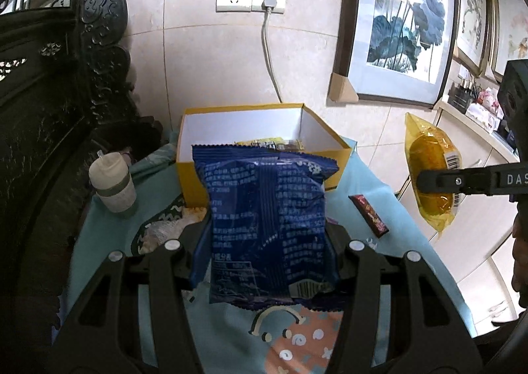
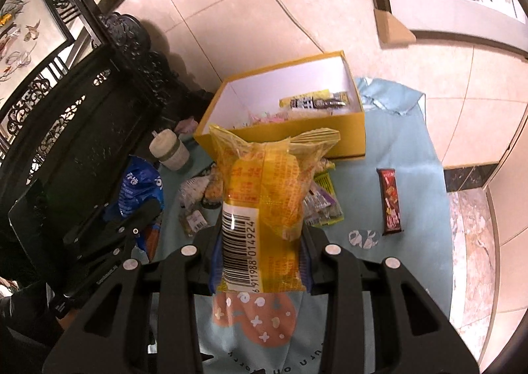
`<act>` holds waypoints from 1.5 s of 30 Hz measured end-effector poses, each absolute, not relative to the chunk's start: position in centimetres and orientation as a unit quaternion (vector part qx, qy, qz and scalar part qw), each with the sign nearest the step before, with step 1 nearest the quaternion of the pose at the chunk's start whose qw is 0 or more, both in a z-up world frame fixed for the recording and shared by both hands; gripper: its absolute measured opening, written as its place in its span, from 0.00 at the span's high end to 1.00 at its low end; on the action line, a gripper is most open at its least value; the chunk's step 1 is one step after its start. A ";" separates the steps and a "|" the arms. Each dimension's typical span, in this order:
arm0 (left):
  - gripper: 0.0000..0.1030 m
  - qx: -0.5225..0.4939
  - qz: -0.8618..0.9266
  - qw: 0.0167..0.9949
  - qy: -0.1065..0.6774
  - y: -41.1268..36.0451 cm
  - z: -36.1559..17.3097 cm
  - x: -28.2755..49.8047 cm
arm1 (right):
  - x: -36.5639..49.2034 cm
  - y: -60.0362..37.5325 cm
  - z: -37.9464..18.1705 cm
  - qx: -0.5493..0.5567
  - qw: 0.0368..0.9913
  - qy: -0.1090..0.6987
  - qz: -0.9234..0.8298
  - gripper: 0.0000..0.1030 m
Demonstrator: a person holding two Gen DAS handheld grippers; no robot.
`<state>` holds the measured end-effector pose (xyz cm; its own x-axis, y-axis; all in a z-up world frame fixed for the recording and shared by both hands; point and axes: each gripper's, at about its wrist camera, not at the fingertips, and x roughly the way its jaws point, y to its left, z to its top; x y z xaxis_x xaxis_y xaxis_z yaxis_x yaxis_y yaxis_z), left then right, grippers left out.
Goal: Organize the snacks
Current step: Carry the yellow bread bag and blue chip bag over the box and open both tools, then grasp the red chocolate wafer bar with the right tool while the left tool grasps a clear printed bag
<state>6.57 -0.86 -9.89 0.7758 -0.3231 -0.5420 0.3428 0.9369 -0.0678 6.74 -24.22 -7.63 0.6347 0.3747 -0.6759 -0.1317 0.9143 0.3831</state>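
My left gripper (image 1: 269, 235) is shut on a blue snack bag (image 1: 267, 222) and holds it upright above the cloth, in front of the yellow box (image 1: 198, 176). My right gripper (image 2: 262, 238) is shut on a yellow snack bag (image 2: 264, 195), also held up short of the box (image 2: 283, 139). The box is open, white inside, with a yellow and black bar (image 2: 315, 100) and pink wrappers in it. A red snack bar (image 2: 391, 202) lies on the cloth to the right. The blue bag also shows in the right wrist view (image 2: 138, 189), the yellow bag in the left wrist view (image 1: 432, 176).
A light blue patterned cloth (image 2: 402, 143) covers the table. A white lidded cup (image 1: 114, 187) stands left of the box. Several loose snack packets (image 2: 316, 205) lie in front of the box. Dark carved furniture (image 1: 49, 110) stands at left, with a tiled wall and plugged cable behind.
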 end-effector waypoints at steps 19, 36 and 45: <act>0.46 -0.028 -0.149 0.955 0.255 -1.5 -3.3 17.2 | 16.5 -25.5 -1.0 0.134 0.912 0.359 0.144 0.64; 0.10 0.028 -0.087 0.946 0.310 -1.2 -7.2 30.1 | 30.4 -27.3 -7.9 0.090 0.890 0.441 0.069 0.46; 0.10 -0.021 0.060 0.934 0.351 7.2 -18.4 19.4 | 19.7 -32.5 -19.8 0.119 0.859 0.498 -0.004 0.41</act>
<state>19.44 7.22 -18.39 0.7461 0.0975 -0.6586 -0.1267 0.9919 0.0034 19.74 -32.51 -19.84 0.5046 0.1110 -0.8562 0.1262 0.9716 0.2003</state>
